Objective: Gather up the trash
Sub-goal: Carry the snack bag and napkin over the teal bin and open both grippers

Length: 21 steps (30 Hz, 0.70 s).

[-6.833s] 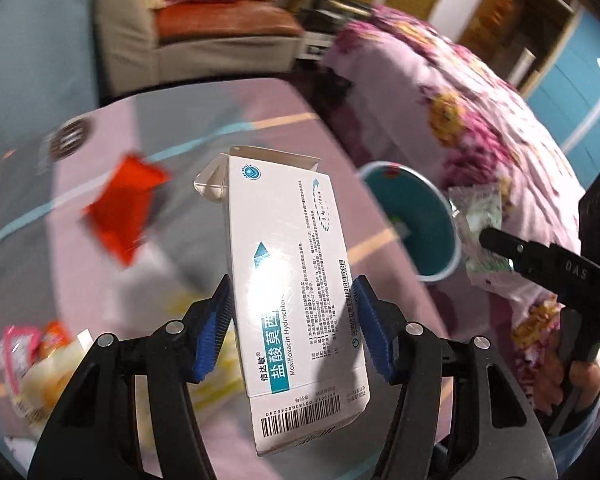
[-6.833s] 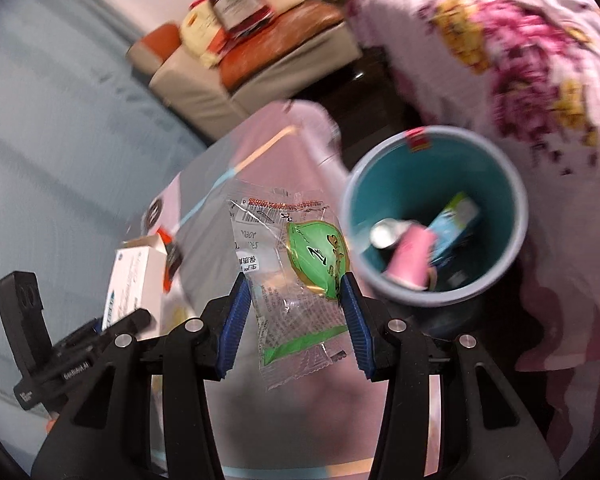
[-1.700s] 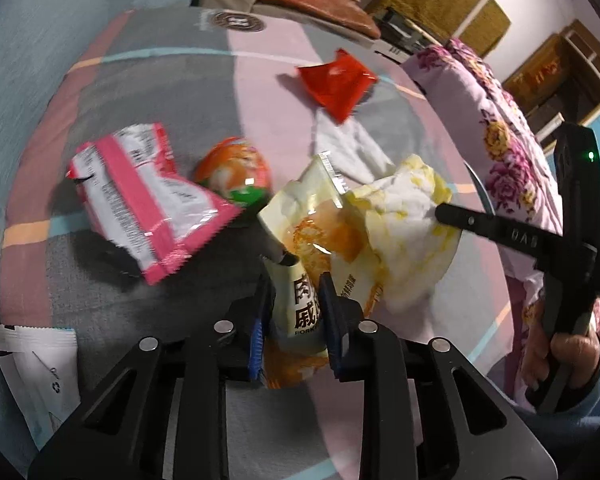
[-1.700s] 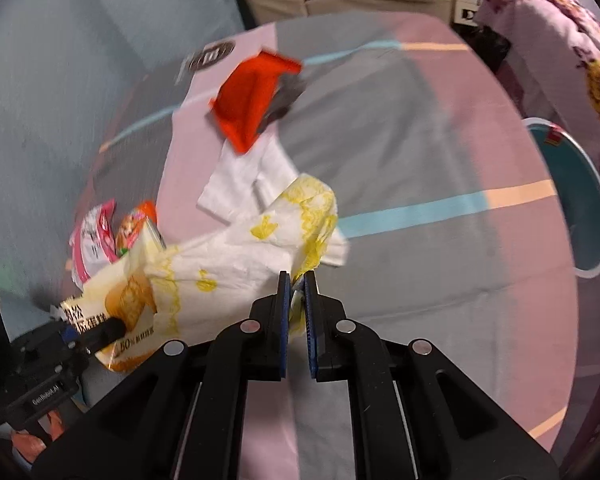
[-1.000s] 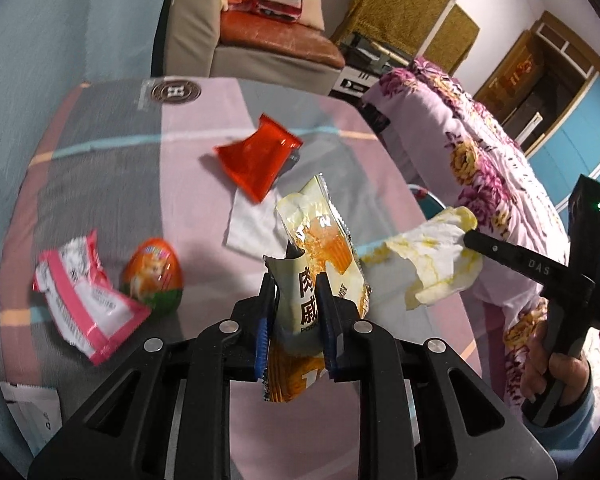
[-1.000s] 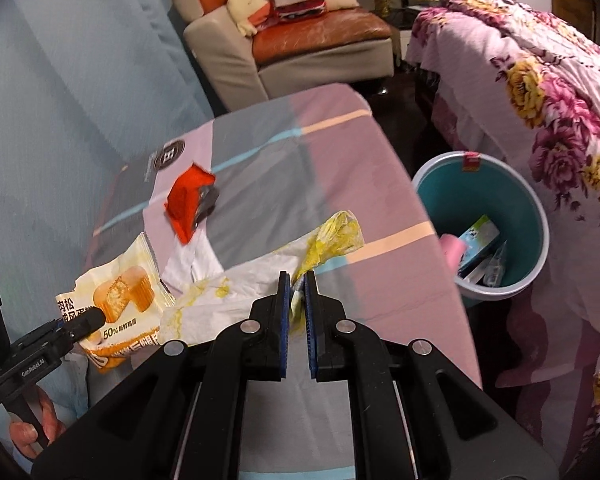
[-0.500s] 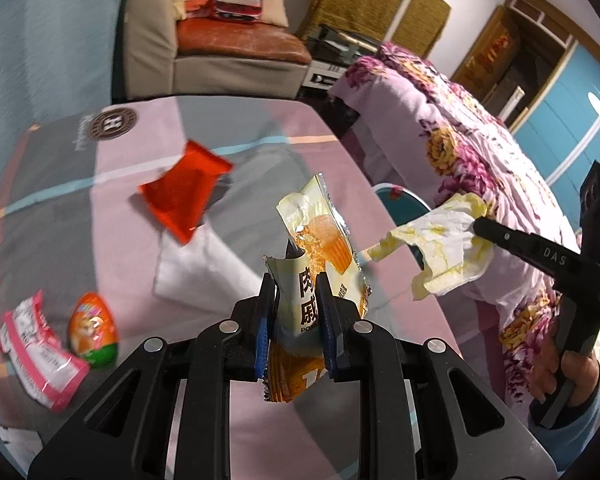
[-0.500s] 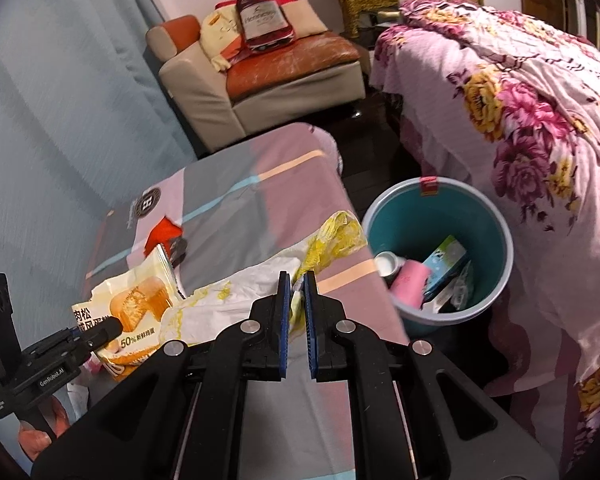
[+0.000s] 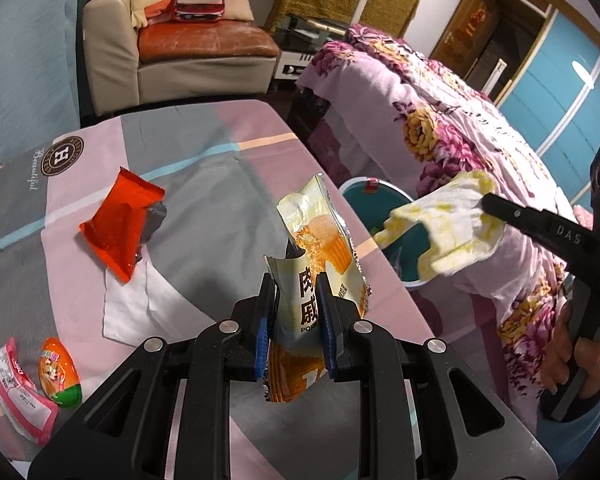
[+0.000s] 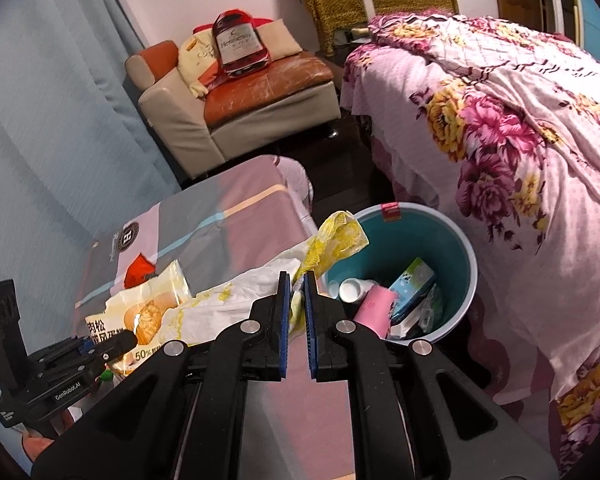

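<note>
My left gripper point(image 9: 295, 308) is shut on a yellow snack bag point(image 9: 320, 240) and holds it upright above the table's right edge. My right gripper point(image 10: 294, 292) is shut on a crumpled white and yellow tissue point(image 10: 260, 292), held near the rim of the teal trash bin point(image 10: 456, 240); the tissue also shows in the left wrist view point(image 9: 452, 224), in front of the bin point(image 9: 356, 196). The bin holds a pink cup, a box and other trash. A red wrapper point(image 9: 120, 220), a white napkin point(image 9: 128, 308), an orange egg-shaped toy point(image 9: 58, 372) and a pink packet point(image 9: 16, 396) lie on the table.
The table has a pink and grey cloth point(image 9: 204, 168). A bed with a floral cover point(image 10: 520, 140) stands right of the bin. A sofa point(image 10: 236, 108) with a large bottle-shaped cushion stands at the back. A blue curtain point(image 10: 48, 140) hangs on the left.
Both grippers have moved right toward the bin with their loads. The tissue now hangs by the bin's rim. The table items have slid left in the view.
</note>
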Motion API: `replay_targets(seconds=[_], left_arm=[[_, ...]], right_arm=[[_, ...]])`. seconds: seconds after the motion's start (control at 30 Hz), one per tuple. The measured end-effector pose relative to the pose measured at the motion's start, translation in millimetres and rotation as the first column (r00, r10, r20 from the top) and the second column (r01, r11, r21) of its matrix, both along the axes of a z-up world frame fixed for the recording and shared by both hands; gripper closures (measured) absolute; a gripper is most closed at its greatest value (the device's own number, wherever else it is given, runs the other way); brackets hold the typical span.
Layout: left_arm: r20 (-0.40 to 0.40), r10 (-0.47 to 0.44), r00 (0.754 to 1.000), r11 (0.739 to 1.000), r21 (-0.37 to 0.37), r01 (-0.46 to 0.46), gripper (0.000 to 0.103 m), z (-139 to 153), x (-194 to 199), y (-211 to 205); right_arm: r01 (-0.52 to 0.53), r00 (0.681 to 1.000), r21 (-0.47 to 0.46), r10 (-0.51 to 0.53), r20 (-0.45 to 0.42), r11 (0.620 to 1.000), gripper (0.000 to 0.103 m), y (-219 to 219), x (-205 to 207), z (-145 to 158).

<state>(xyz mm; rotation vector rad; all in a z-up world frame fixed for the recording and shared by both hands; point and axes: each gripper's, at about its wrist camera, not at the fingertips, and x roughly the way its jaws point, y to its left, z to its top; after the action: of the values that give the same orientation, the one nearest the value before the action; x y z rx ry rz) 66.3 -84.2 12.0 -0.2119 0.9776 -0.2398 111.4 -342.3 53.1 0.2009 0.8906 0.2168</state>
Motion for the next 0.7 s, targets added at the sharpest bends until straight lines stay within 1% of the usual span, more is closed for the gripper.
replay_targets(seconds=[0.2,0.37,0.53,0.7], left_arm=[[-0.002,0.013,1.000,1.000,0.003,-0.013,0.081,2.8,8.8,3.5],[0.010,0.005,1.000,1.000,0.006,-0.005,0.081,9.2,23.5,-1.9],[0.016,-0.029,0.999,1.000,0.010,0.029,0.081,12.6,42.1,-21.3],[0.022,-0.077,0.997,0.997,0.016,0.076,0.081,12.5,65.1,-48.5]], right_arm=[[0.062,0.998,0.014,-0.062,0.013,0.998,0.096,-30.2,9.9,4.4],[0.112,0.994,0.005,-0.112,0.007,0.994,0.096,-53.7,20.4,0.6],[0.154,0.988,-0.038,-0.154,-0.019,0.987,0.096,-73.0,34.6,-13.7],[0.179,0.982,-0.058,-0.182,-0.055,0.982,0.096,-87.7,45.8,-32.6]])
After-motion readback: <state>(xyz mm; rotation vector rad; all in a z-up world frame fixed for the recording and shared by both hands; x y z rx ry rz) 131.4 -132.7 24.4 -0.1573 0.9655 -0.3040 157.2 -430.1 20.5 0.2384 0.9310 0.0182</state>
